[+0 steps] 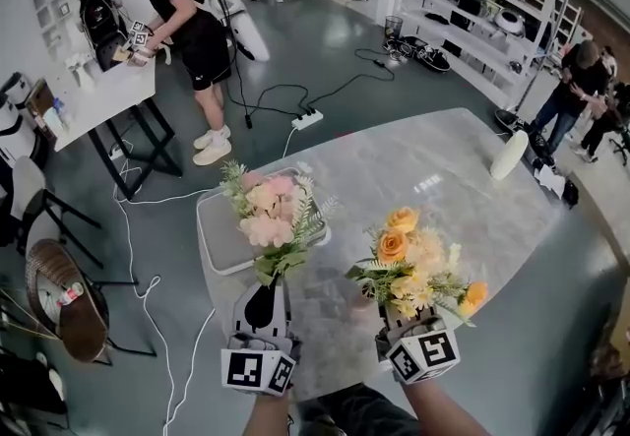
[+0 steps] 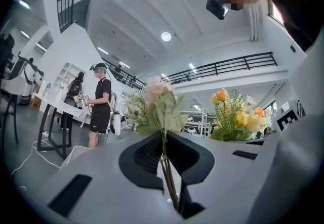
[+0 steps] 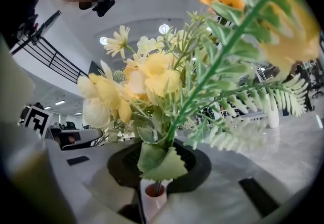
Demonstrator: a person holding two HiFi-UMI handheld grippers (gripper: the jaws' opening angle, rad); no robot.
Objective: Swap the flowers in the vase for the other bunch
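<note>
Our left gripper (image 1: 265,294) has its fingers pinched shut on the pink bunch (image 1: 268,213), held upright above the tabletop (image 1: 443,163). Our right gripper (image 1: 402,322) clamps its fingers round the small vase (image 3: 152,198), with the yellow bunch (image 1: 413,265) standing in it.

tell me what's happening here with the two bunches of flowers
A person works over a marble table with a gripper in each hand. The left gripper is clamped on the stems of the pink bunch, holding it upright. The right gripper grips a small pink vase with the yellow and orange bunch standing in it. A grey tray sits just beyond the pink bunch.
</note>
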